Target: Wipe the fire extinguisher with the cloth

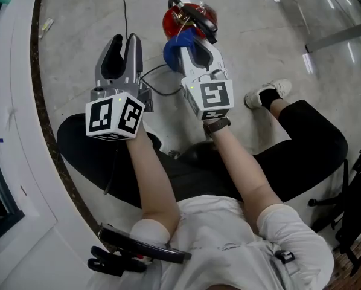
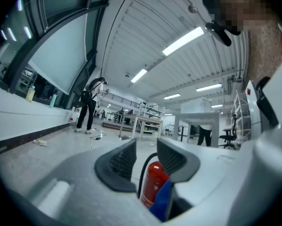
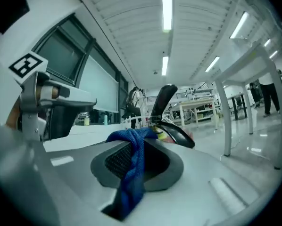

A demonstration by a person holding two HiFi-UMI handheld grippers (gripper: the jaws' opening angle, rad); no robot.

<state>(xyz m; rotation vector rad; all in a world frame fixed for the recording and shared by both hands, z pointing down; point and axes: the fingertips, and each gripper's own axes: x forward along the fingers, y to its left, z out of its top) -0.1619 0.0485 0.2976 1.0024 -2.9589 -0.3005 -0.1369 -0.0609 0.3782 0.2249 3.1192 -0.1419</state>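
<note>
The red fire extinguisher [image 1: 179,20] stands on the floor ahead of me, its black handle [image 1: 200,18] on top. My right gripper [image 1: 191,43] is shut on the blue cloth [image 1: 174,51], which it presses against the near side of the extinguisher. In the right gripper view the cloth [image 3: 134,157] hangs bunched between the jaws, with the handle [image 3: 165,108] just beyond. To the left of the extinguisher my left gripper [image 1: 123,43] stands open and holds nothing. Through its gap in the left gripper view show the extinguisher [image 2: 154,181] and the cloth [image 2: 162,201].
A black cable [image 1: 124,9] runs over the grey floor behind the left gripper. My white shoe [image 1: 268,93] rests to the right. A white curved ledge [image 1: 17,107] borders the left side. A metal table leg [image 1: 337,37] lies at the far right.
</note>
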